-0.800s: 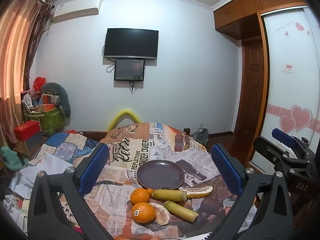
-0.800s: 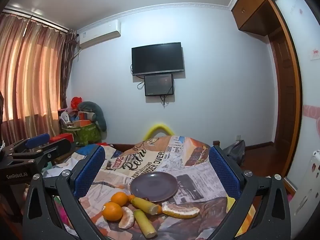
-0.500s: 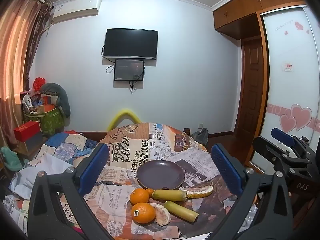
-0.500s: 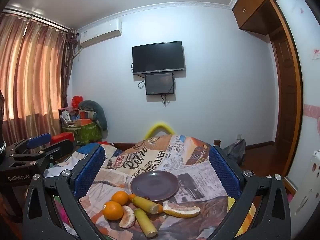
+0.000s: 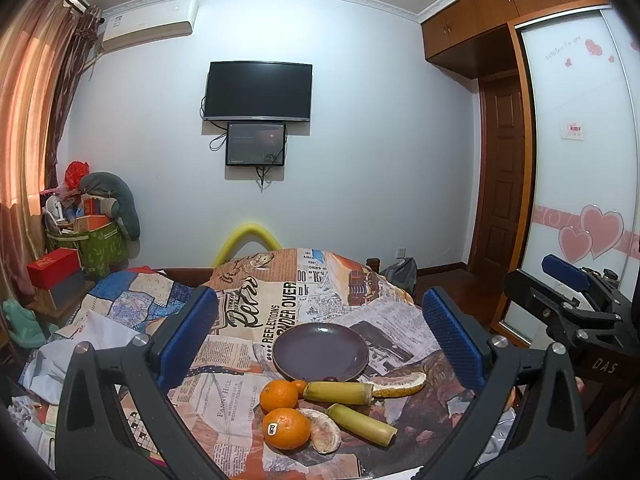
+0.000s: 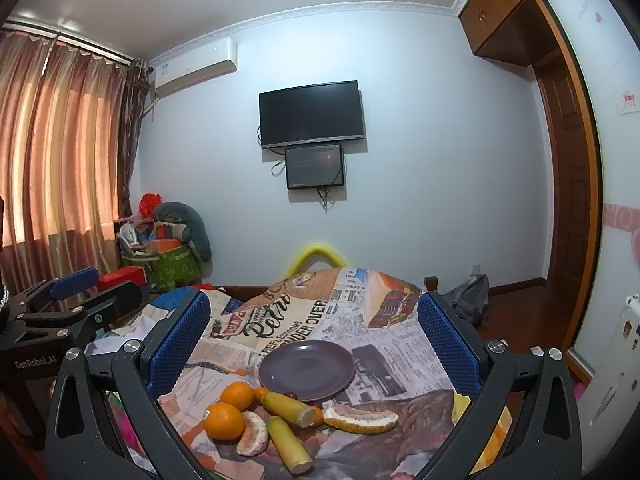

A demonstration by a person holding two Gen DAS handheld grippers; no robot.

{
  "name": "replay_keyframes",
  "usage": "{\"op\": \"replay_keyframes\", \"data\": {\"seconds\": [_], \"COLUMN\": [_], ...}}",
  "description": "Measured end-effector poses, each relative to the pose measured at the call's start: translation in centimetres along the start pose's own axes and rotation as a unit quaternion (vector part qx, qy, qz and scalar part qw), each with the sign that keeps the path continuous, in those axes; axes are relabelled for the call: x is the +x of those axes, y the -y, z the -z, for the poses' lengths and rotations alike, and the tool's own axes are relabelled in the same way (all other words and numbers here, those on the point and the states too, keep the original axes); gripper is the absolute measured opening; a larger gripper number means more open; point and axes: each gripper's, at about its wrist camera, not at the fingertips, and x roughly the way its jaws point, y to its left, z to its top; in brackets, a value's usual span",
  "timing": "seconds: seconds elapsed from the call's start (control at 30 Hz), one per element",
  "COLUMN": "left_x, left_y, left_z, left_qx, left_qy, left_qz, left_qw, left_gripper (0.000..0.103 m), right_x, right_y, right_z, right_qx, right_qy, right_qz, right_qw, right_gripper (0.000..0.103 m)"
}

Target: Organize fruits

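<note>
Left gripper [image 5: 320, 332]: jaws spread wide, holding nothing.
Right gripper [image 6: 314, 336]: jaws spread wide, holding nothing.
Plate [image 5: 320, 351]: bare, on the newspaper-print cloth [image 5: 256, 308].
Oranges [image 5: 286, 428]: just in front of the plate, beside two cane pieces [image 5: 362, 424].

small orange [image 5: 299, 385] half hidden behind sugarcane piece [image 5: 338, 391], screen text [image 5: 255, 144] illegible

Both are just hanging side by side, tipped slightly down. Left hand-held gripper [image 5: 320, 336] has its jaws spread wide with nothing between them, and the right hand-held gripper [image 6: 314, 338] is the same.
</note>
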Motion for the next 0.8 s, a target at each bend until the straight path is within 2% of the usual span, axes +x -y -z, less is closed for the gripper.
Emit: {"op": "replay_keyframes", "data": {"seconds": [0.8], "left_x": [0.35], "left_y": [-0.40], "left_z": [0.00], "left_qx": [-0.012], "left_qy": [0.000], "left_qz": [0.002], "left_qw": [0.9999], "left_gripper": [0.103], "right_x": [-0.03], "right_y": [-0.30], "right_z": [-0.13], "right_qx": [-0.010], "right_qy": [-0.002], "right_qz": [-0.005], "right_qw": [1.000], "right_gripper": [0.103]}}
